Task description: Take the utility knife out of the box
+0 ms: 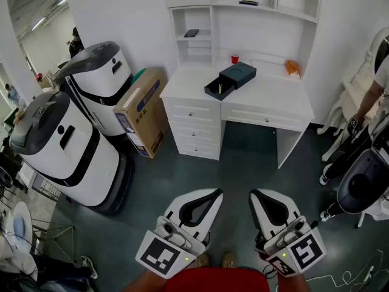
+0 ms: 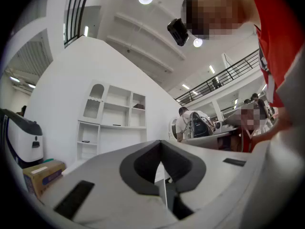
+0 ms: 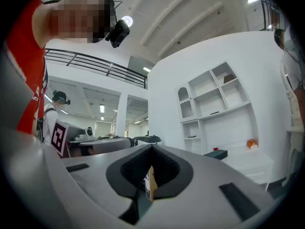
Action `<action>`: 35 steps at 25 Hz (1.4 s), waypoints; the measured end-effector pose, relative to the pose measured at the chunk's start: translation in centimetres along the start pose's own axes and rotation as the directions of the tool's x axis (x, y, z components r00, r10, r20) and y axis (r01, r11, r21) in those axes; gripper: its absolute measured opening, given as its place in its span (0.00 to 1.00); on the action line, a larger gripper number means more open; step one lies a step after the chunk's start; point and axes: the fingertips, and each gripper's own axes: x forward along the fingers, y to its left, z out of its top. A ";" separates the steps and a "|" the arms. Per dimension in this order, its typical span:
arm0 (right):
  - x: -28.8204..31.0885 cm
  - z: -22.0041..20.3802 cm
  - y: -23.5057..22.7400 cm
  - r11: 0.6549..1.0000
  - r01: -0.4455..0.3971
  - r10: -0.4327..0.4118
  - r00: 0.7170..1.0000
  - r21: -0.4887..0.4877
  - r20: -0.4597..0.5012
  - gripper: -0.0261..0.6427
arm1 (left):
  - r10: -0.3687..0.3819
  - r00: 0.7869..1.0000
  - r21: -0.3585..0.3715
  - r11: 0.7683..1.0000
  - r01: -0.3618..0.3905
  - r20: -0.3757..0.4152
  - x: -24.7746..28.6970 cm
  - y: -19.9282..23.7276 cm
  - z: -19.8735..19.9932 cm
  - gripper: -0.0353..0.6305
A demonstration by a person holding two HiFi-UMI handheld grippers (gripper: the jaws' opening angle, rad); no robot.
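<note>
On the white desk [image 1: 267, 102] far ahead lies a dark open box: its tray [image 1: 220, 88] holds a yellow-and-black utility knife [image 1: 219, 89], and its lid [image 1: 238, 74] rests just behind. Both grippers hang low at the bottom of the head view, well short of the desk. My left gripper [image 1: 211, 193] [image 2: 160, 144] has its jaws together with nothing held. My right gripper [image 1: 259, 194] [image 3: 152, 149] is likewise shut and empty. The right gripper view shows the dark box [image 3: 217, 153] small in the distance.
Two white-and-grey machines [image 1: 97, 78] [image 1: 64, 148] and a cardboard carton [image 1: 144, 111] stand left of the desk. A red cup [image 1: 234, 59] and an orange object [image 1: 293, 69] sit on the desk. A person [image 1: 371, 96] and a chair [image 1: 361, 187] are at the right.
</note>
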 end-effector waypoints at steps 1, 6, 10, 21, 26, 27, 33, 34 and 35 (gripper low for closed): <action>0.1 0.0 0.0 1.000 -0.001 0.001 1.000 0.000 0.000 0.03 | 0.000 1.000 -0.001 1.000 0.000 0.000 0.0 0.1 0.0 0.09; 0.3 0.2 0.0 1.000 -0.003 0.003 1.000 -0.003 -0.001 0.03 | 0.004 1.000 -0.003 1.000 -0.004 0.001 0.1 0.2 0.0 0.09; 0.3 0.2 0.0 1.000 -0.003 0.003 1.000 -0.004 0.000 0.03 | 0.004 1.000 -0.002 1.000 -0.004 0.002 0.0 0.2 0.0 0.09; 0.0 0.8 -1.0 0.999 -0.020 0.020 1.000 -0.032 -0.001 0.03 | 0.018 1.000 -0.007 1.000 -0.018 -0.001 1.2 0.1 -0.1 0.09; -0.5 1.2 -2.6 0.997 -0.029 0.029 1.000 -0.076 -0.007 0.03 | 0.040 0.999 -0.005 0.999 -0.040 0.001 2.9 0.2 -0.1 0.09; -0.6 1.2 -3.1 0.996 -0.033 0.033 0.999 -0.081 -0.008 0.03 | 0.044 0.999 -0.001 0.999 -0.044 0.010 3.4 0.1 0.0 0.09; -1.7 1.4 -6.0 0.994 -0.057 0.056 0.998 -0.097 -0.011 0.03 | 0.086 0.995 0.017 0.996 -0.087 0.056 6.5 -0.1 0.4 0.09; -1.9 1.4 -6.5 0.993 -0.061 0.060 0.998 -0.100 -0.011 0.03 | 0.090 0.995 0.014 0.996 -0.091 0.039 6.9 -0.3 0.1 0.09; -2.0 1.4 -6.9 0.993 -0.065 0.065 0.998 -0.102 -0.011 0.03 | 0.096 0.995 0.012 0.995 -0.096 0.028 7.3 -0.3 -0.1 0.09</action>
